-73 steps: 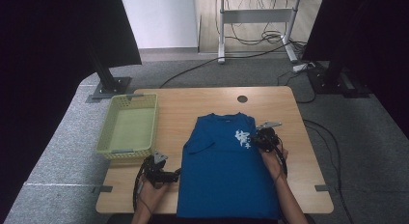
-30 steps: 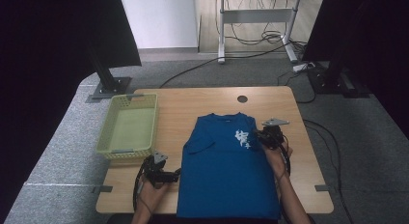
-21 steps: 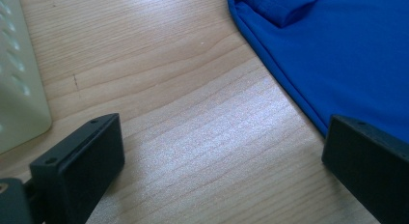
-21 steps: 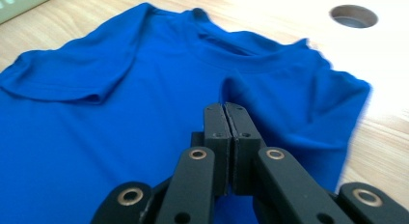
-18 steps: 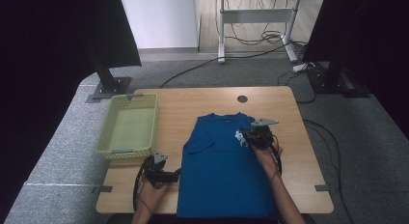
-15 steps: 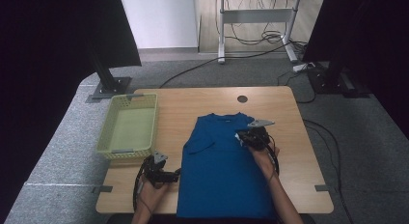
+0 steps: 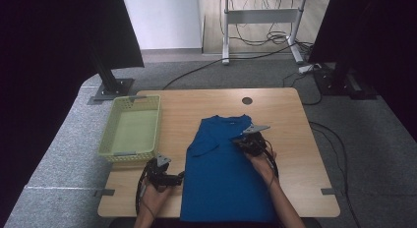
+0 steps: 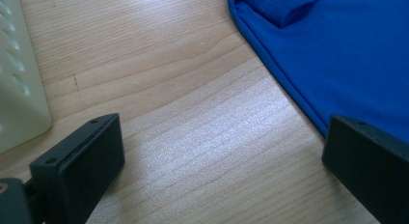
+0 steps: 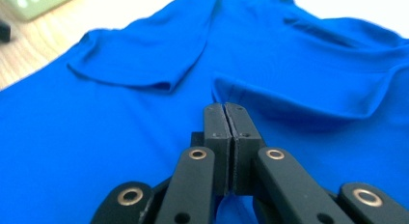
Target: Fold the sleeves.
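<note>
A blue T-shirt (image 7: pixel 221 184) lies flat on the wooden table (image 7: pixel 295 159), collar at the far end. Its left sleeve (image 7: pixel 202 144) is folded inward. My right gripper (image 7: pixel 246 139) rests on the shirt's upper middle, shut on the right sleeve (image 9: pixel 299 96), whose folded edge sits at the fingertips. The fold now covers the white print. My left gripper (image 7: pixel 180 177) lies on the table at the shirt's lower left edge. It is open, with bare wood (image 8: pixel 193 113) between the jaws and the shirt's hem (image 8: pixel 289 98) beside one of them.
A pale green basket (image 7: pixel 129 156) stands at the table's left side, just beyond my left gripper. A round cable hole (image 7: pixel 247 100) is at the far edge. Black stands and cables surround the table on the grey floor.
My right gripper has moved left from the shirt's right edge toward its middle, dragging the right sleeve over the white print. The left gripper has stayed in place.
</note>
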The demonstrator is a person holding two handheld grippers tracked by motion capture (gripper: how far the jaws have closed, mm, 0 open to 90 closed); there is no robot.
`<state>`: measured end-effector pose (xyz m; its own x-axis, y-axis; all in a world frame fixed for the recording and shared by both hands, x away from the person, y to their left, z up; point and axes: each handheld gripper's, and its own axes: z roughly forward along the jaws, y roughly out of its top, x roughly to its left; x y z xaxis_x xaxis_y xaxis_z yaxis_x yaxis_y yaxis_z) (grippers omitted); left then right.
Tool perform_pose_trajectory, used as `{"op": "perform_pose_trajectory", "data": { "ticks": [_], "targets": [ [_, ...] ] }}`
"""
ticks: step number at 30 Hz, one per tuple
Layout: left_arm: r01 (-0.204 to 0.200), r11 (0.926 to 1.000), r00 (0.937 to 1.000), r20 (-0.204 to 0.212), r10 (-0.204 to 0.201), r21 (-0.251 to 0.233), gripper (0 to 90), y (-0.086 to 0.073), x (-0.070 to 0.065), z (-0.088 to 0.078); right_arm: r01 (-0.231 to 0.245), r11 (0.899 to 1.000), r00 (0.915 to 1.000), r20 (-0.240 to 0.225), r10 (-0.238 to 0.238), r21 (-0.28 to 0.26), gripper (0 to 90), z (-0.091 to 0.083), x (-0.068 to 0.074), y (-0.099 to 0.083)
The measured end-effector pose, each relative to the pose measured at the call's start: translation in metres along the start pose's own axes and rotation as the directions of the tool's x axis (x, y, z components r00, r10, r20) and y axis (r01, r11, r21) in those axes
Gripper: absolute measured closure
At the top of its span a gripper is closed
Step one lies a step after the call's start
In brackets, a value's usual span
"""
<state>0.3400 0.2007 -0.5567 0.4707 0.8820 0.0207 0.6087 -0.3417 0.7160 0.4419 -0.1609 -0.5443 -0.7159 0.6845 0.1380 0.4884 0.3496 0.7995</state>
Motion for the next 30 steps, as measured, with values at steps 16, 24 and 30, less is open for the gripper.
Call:
{"op": "perform_pose_trajectory", "data": {
  "ticks": [16,24,30],
  "targets": [
    [0.0,1.0,1.0,0.0,0.0,0.0,1.2,0.0,0.0,0.0,-0.036,0.999,0.9918,0.121,0.041,-0.041,54.1,-0.043,-0.024,-0.01],
    [0.0,1.0,1.0,0.0,0.0,0.0,1.2,0.0,0.0,0.0,-0.03,1.0,0.9879,0.152,0.031,-0.011,46.4,-0.06,-0.026,-0.03],
    [0.0,1.0,1.0,0.0,0.0,0.0,1.2,0.0,0.0,0.0,-0.013,1.0,0.9865,0.163,0.01,0.019,41.9,-0.061,-0.024,-0.041]
  ]
}}
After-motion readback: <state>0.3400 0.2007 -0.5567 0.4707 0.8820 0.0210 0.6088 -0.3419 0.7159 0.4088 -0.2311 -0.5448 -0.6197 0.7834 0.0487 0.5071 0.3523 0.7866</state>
